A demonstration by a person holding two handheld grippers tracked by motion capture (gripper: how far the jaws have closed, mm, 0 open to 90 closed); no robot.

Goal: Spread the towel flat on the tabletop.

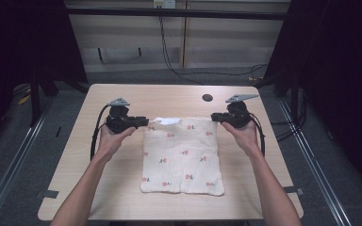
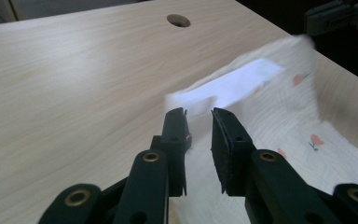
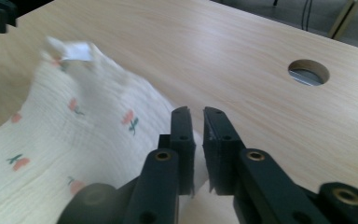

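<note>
High view: grippers at cloth corners

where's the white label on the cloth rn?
The white label sits at the far-left corner of the cloth in the high view, just right of the left gripper; in the left gripper view it lies just ahead of the jaws.

A cloth lies on the middle of the tabletop. The left gripper sits at its far left corner, the right gripper at its far right. A hole lies behind the cloth.
</note>
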